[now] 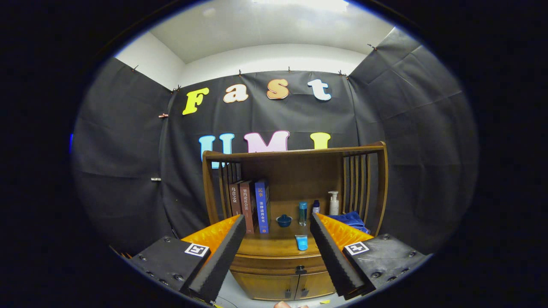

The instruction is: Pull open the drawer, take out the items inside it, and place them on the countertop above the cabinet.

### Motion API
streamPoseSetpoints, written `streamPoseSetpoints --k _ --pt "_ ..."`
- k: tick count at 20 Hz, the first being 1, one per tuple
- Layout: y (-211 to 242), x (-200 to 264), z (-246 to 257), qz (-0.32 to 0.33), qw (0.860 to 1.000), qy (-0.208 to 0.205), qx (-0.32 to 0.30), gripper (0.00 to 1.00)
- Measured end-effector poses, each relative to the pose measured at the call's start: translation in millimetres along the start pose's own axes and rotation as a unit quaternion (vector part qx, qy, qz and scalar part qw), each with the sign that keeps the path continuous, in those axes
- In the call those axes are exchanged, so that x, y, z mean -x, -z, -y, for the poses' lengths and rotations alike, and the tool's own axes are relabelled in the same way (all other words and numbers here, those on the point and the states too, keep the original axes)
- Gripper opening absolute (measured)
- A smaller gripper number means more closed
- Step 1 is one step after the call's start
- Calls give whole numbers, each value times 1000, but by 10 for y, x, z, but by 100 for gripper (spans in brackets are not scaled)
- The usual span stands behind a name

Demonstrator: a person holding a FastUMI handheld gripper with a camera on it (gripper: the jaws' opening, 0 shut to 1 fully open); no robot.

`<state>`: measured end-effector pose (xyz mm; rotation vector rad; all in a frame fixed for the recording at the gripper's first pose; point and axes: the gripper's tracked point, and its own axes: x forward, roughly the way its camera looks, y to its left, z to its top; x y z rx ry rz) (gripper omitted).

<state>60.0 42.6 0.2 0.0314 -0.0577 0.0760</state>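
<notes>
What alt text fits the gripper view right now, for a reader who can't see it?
The gripper is open and empty, facing a wooden cabinet whose drawer is shut. On the countertop sit books, a small bowl, bottles, a blue cloth and a blue tube.

Books [250,205] stand left on the countertop [274,246] — bottles [317,207] right, drawer [278,263] below.

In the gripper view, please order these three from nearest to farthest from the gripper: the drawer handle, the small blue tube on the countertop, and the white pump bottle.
The gripper is open, its fingers holding nothing.
1. Drawer handle: nearest, low on the cabinet front, between the fingers.
2. Blue tube: on the countertop's front part, above the drawer.
3. White pump bottle: farthest, at the back on the right.
</notes>
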Motion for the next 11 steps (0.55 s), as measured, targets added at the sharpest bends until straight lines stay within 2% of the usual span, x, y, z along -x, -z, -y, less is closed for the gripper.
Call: streamPoseSetpoints --k 11 --pt "-7 14 3 5 1000 6 8 99"
